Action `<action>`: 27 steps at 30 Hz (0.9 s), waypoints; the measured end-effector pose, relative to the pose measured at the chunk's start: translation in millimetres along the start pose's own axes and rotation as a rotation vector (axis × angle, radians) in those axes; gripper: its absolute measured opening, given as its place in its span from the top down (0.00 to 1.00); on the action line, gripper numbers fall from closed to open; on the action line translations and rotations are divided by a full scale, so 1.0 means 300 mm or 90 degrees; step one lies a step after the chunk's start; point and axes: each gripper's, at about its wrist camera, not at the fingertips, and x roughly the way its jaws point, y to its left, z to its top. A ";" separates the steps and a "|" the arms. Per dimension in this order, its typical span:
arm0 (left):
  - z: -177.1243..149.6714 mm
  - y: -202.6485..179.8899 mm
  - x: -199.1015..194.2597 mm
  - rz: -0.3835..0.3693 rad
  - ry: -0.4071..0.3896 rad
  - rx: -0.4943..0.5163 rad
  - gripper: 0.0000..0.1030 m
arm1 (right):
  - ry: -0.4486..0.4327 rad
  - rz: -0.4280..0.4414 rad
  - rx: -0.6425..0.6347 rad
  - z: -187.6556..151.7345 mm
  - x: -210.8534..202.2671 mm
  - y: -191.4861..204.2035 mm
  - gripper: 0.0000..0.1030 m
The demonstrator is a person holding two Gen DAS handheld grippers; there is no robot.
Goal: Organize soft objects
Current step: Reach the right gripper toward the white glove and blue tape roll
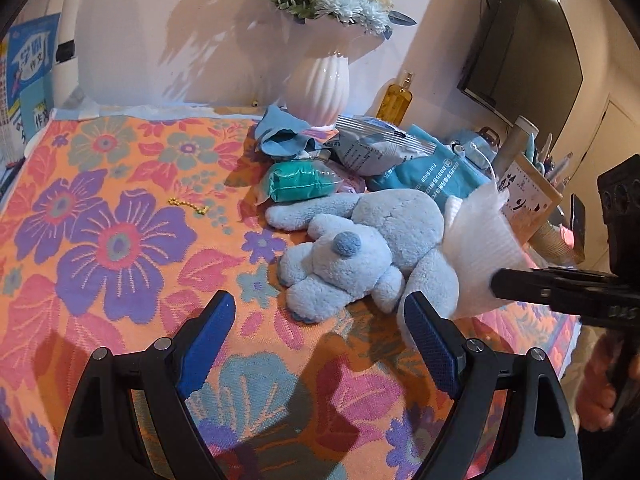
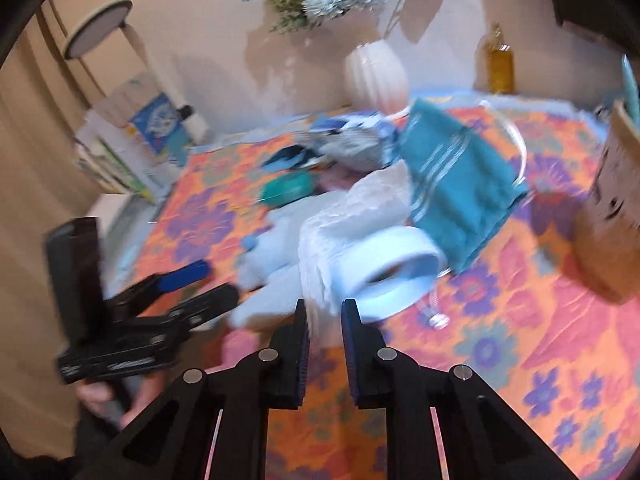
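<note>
Right tool (image 2: pixel 324 312) had its fingers pressed nearly together, pinching the near edge of a white soft cloth (image 2: pixel 344 216), quilted-looking, which lay draped over the light-blue plush dog (image 1: pixel 360 248). In the left wrist view the same cloth (image 1: pixel 480 240) sat at about 3 o'clock of the plush, with the right tool (image 1: pixel 496 282) clamped on its lower corner. Left tool (image 1: pixel 316 320) was spread wide, nothing between its fingers, hovering low over the floral cloth (image 1: pixel 100 240) covering the worktop, with the plush just beyond its right finger at 1 o'clock.

Judged step: lifting the white cloth clear of the plush. To do it well, keep the pinch deep enough that the fabric doesn't slip, and pull up and away so the plush isn't dragged. The left tool could steady the plush or take a second corner.

Other soft things were piled at 12 o'clock of the plush: a teal packet (image 1: pixel 300 180), a silver-grey bag (image 1: pixel 372 144), a teal drawstring bag (image 1: pixel 432 172), a blue cloth (image 1: pixel 280 136).

Containers: a white ribbed vase (image 1: pixel 318 88) held artificial flowers; a wooden pen box (image 1: pixel 532 200) at 2 o'clock held pens. No bin for soft items was visible.
</note>
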 end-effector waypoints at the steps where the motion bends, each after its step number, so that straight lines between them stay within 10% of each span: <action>1: -0.002 -0.005 -0.001 0.003 0.000 0.005 0.17 | -0.001 0.023 0.009 -0.007 -0.013 -0.006 0.85; 12: 0.001 -0.008 0.003 0.004 0.004 0.008 0.17 | 0.012 -0.124 0.011 -0.058 -0.102 -0.066 0.83; 14: 0.001 -0.008 0.004 0.004 0.005 0.009 0.17 | -0.003 -0.118 0.001 -0.043 -0.120 -0.050 0.72; 16: 0.002 -0.006 0.006 0.008 0.007 0.009 0.17 | -0.015 -0.111 -0.018 -0.024 -0.123 -0.021 0.27; 17: 0.001 -0.006 0.006 0.009 0.007 0.008 0.17 | -0.025 -0.105 -0.024 -0.018 -0.119 -0.007 0.24; 27: 0.001 0.002 0.002 -0.001 0.006 0.003 0.17 | 0.000 -0.080 0.027 -0.012 -0.030 -0.022 0.30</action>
